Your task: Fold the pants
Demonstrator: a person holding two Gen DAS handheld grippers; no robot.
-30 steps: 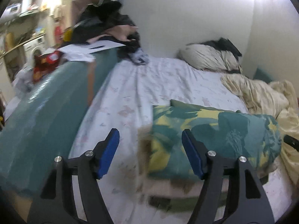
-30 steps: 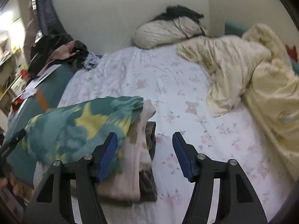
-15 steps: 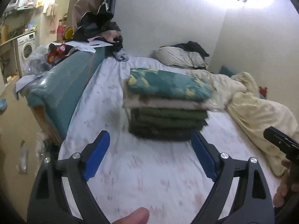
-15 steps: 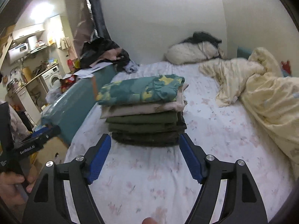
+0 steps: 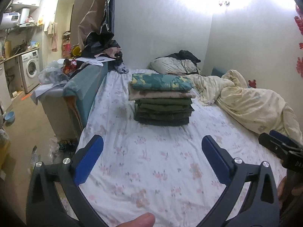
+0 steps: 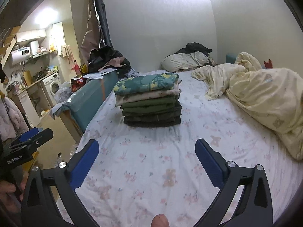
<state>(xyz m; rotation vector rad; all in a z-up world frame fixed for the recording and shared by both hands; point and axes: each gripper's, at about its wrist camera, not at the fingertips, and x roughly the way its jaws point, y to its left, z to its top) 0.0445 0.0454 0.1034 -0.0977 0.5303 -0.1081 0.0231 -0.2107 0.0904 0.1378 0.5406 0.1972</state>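
A neat stack of several folded pants [image 5: 162, 102] sits on the floral bed sheet [image 5: 151, 160]; the top pair is teal and yellow, then a beige one, then dark green ones. It also shows in the right wrist view [image 6: 151, 104]. My left gripper [image 5: 152, 158] is open and empty, held above the near part of the bed, well short of the stack. My right gripper [image 6: 146, 160] is open and empty too, also back from the stack. Each gripper shows at the edge of the other's view: the right one [image 5: 280, 147], the left one [image 6: 28, 141].
A crumpled cream duvet [image 5: 251, 102] covers the bed's right side. A pillow [image 5: 174, 66] with dark clothes lies at the head by the wall. A teal padded bench [image 5: 83, 87] piled with clothes and papers runs along the left edge. A washing machine [image 5: 30, 70] stands far left.
Both grippers have pulled back and away from the stack, which now stands free and farther off on the bed. Both stayed open.
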